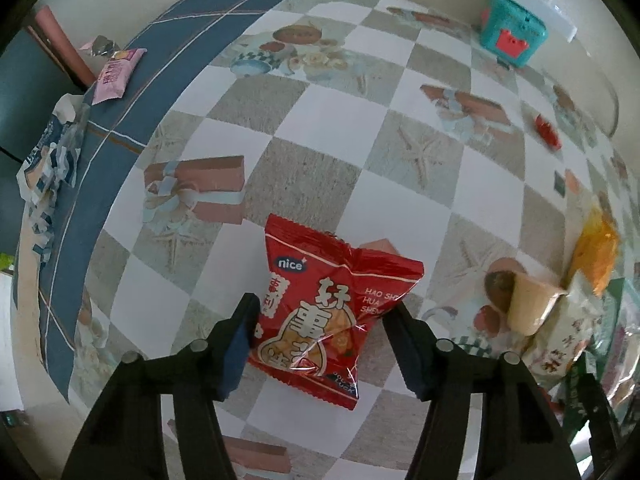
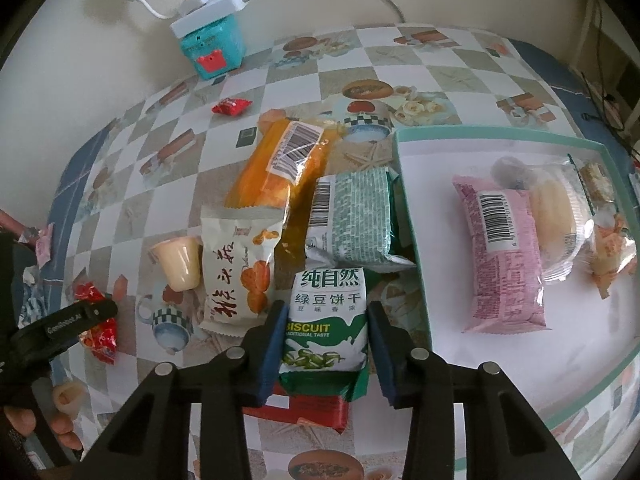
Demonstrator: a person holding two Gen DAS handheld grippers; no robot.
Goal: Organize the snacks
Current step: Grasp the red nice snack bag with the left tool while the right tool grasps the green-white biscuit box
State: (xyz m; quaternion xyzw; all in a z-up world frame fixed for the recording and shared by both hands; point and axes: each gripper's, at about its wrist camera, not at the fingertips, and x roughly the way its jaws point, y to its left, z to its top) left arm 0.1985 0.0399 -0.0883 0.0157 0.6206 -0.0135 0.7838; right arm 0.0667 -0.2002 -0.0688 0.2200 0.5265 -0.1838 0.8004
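A red snack packet (image 1: 320, 312) marked "nice" lies on the checked tablecloth; my left gripper (image 1: 325, 304) points down over it, both pads touching its sides. My right gripper (image 2: 327, 305) is shut on a green-and-white biscuit packet (image 2: 326, 320), which rests on a red packet (image 2: 304, 412). Just right of it stands a teal-rimmed white tray (image 2: 404, 168) holding a pink packet (image 2: 500, 256) and a clear-wrapped bun (image 2: 556, 216). The right wrist view also catches the left gripper's body (image 2: 72, 320) at the left edge, over the red packet (image 2: 100, 332).
Behind the biscuits lie an orange cake packet (image 2: 272, 168), a green packet (image 2: 352, 212), a white packet (image 2: 236, 272) and a pudding cup (image 2: 180, 264). A small red candy (image 2: 230, 106) and a teal box (image 2: 212, 48) sit by the wall. A pink packet (image 1: 116, 72) lies at the table's far left edge.
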